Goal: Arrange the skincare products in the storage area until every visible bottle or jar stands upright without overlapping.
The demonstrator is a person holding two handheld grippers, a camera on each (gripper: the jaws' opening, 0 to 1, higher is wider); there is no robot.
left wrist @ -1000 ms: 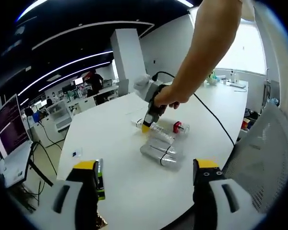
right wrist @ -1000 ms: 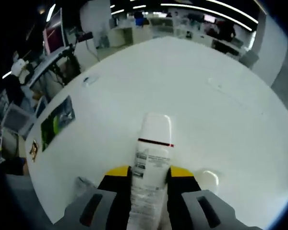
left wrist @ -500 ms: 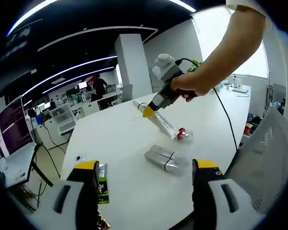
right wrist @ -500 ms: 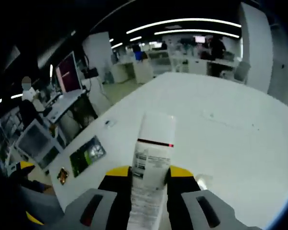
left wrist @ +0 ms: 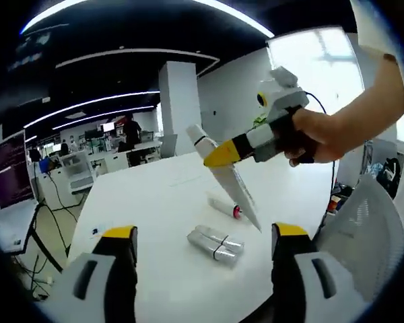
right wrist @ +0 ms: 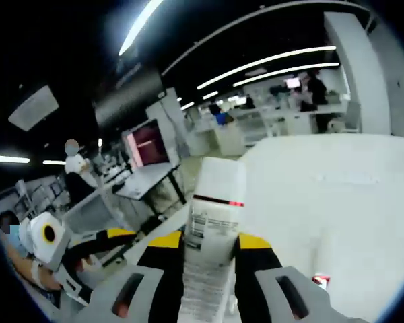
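Skincare products are spread over a big white desk (left wrist: 155, 222), seen from the left gripper view. Largest of the lot is a long white tube (left wrist: 223, 175) with a dark band near its cap, held up in the air above the desk and slanted, cap end highest. It's pinched between the yellow-tipped jaws of the right hand-held gripper (left wrist: 223, 153), which is gripped by a person's hand (left wrist: 308, 136) coming in from the right. In the right gripper view the same tube (right wrist: 212, 235) is clamped between that gripper's own jaws, printed label facing the camera.

A pair of silvery bottles (left wrist: 215, 243) is lying flat on the desk side by side, touching. Just beyond them a small clear bottle with a red cap (left wrist: 227, 207) is also on its side.

The left hand-held gripper (left wrist: 202, 245) is spread wide with nothing between its jaws, held near the desk edge.
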